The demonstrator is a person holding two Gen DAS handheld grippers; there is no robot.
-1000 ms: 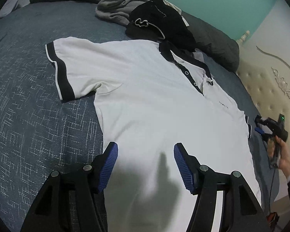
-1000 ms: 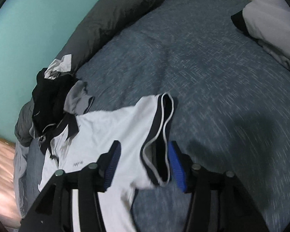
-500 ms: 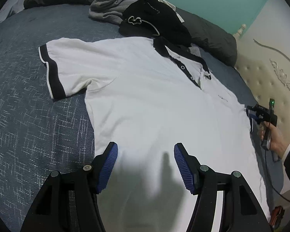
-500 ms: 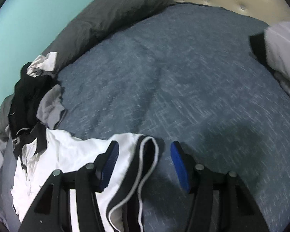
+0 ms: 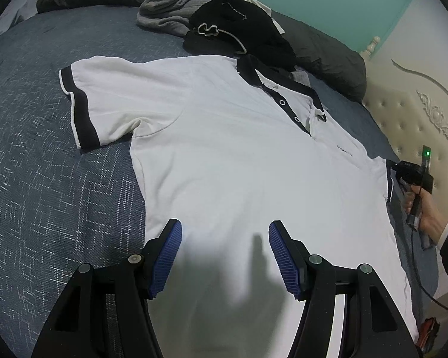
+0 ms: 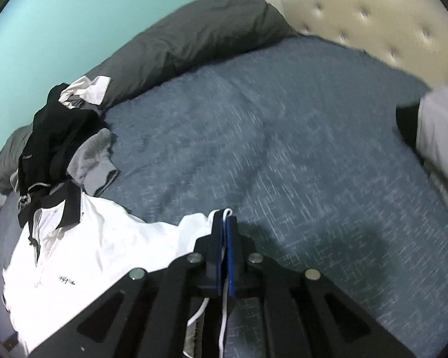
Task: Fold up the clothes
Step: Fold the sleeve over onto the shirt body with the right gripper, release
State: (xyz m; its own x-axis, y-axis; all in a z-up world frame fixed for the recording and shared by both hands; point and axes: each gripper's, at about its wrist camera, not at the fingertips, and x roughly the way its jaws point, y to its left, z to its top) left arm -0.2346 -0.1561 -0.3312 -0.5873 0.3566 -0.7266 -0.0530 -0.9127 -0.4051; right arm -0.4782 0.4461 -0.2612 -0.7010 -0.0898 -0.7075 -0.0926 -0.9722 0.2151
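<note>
A white polo shirt (image 5: pixel 230 161) with dark collar and sleeve bands lies face up, spread flat on the bed (image 5: pixel 44 185). The left gripper (image 5: pixel 225 253) hovers over its lower part, jaws apart and holding nothing. The right gripper (image 6: pixel 224 226) has just closed and pinches the banded edge of one sleeve (image 6: pixel 194 223). The hem is cut off below. The blue-grey cover also carries a heap of dark and grey clothes (image 5: pixel 221 24), before a teal wall and cream tufted headboard (image 6: pixel 373 9).
</note>
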